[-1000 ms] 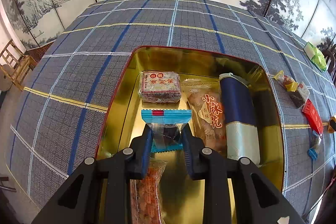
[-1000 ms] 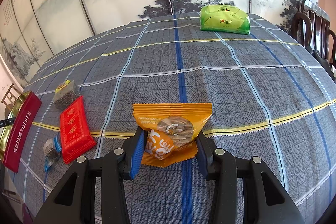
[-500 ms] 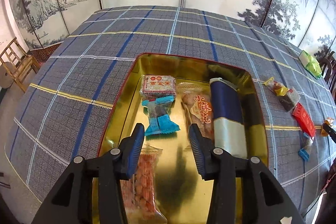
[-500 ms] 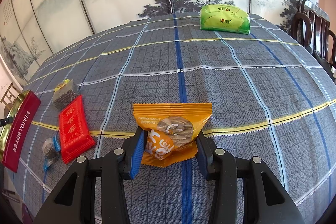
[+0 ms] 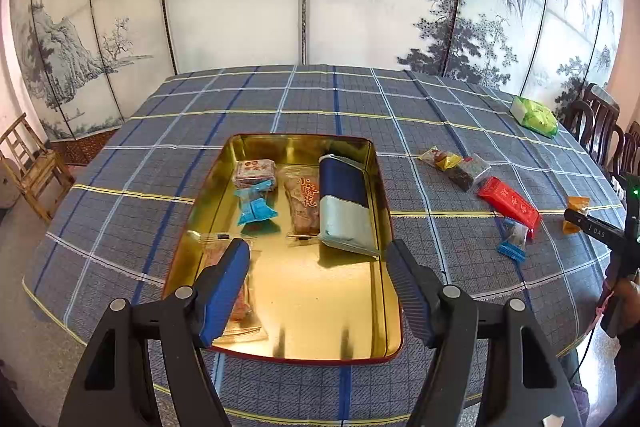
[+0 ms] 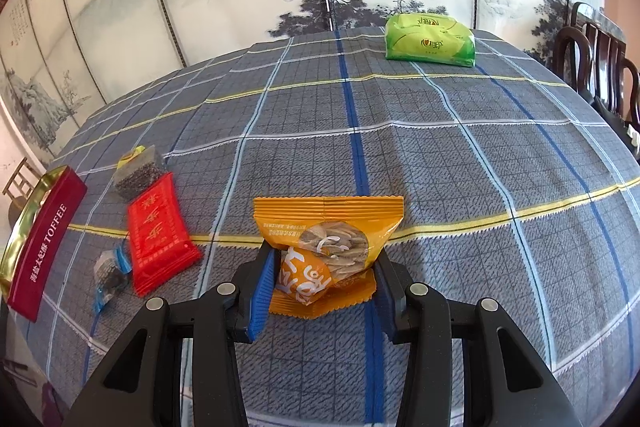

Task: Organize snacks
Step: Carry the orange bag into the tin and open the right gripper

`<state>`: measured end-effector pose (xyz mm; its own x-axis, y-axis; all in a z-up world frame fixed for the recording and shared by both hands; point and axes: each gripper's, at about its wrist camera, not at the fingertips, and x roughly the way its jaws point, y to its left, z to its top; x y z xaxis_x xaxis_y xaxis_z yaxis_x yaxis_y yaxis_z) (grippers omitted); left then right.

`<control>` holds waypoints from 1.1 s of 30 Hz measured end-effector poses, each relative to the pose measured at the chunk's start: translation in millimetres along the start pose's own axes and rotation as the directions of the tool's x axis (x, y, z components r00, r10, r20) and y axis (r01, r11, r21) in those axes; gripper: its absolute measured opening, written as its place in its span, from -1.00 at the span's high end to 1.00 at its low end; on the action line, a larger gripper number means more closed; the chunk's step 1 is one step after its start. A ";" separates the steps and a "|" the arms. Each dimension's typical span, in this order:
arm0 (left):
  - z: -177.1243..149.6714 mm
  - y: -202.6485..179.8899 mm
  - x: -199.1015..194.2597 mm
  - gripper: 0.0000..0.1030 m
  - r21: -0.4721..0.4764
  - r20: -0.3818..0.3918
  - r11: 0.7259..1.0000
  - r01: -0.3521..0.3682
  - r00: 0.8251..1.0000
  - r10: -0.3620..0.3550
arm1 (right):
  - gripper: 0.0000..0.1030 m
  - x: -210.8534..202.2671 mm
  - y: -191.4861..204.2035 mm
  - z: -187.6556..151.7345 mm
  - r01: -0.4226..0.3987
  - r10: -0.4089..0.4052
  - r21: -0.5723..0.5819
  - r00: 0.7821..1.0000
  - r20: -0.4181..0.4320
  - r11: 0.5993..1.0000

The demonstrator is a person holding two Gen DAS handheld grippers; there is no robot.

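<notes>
Left gripper (image 5: 318,267) just opened, empty, above tin (image 5: 208,227); right gripper (image 6: 326,277) clamps orange packet (image 6: 328,227); red packet (image 6: 158,227) beside.

A gold-lined tin (image 5: 384,187) with a red rim sits at centre frame, holding a blue-wrapped candy (image 5: 256,205), a square brown cake (image 5: 255,169), a clear twist-snack pack (image 5: 303,201), a navy-and-pale pouch (image 5: 345,203) and a peanut bag (image 5: 240,301) at lower left. At right lie a red packet (image 5: 509,201) and small sweets. An orange snack pack (image 6: 327,247) is pinched low in the right view.
</notes>
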<state>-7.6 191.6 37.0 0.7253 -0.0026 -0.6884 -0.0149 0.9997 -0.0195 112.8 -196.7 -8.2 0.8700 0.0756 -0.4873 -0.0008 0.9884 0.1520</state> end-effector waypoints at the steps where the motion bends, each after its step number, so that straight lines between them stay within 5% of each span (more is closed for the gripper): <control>1: -1.2 2.4 -3.6 -0.34 -0.004 0.009 1.000 -0.007 1.000 0.007 | 0.13 -3.0 3.5 -4.4 -0.007 0.007 -0.004 1.000 -0.001 1.000; 14: -29.1 34.0 -17.5 -0.37 -0.043 0.022 0.994 -0.098 0.995 0.099 | 0.13 -46.2 109.8 -13.7 -0.187 0.190 -0.143 0.982 0.008 0.972; 25: -34.4 30.5 -28.5 -0.54 -0.001 0.068 0.989 -0.150 0.986 0.150 | 0.13 -62.6 251.4 -4.9 -0.402 0.397 -0.325 0.914 -0.083 0.856; 33: -39.7 29.3 -30.0 -0.60 0.027 0.078 0.985 -0.168 0.983 0.165 | 0.13 -37.1 317.3 -12.4 -0.480 0.437 -0.366 0.877 -0.199 0.797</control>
<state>-57.1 219.9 28.3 0.7641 0.1647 -0.6238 -0.1179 0.9862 0.1159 74.2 115.8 47.5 0.6646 0.5248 -0.5318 -0.5989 0.7998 0.0408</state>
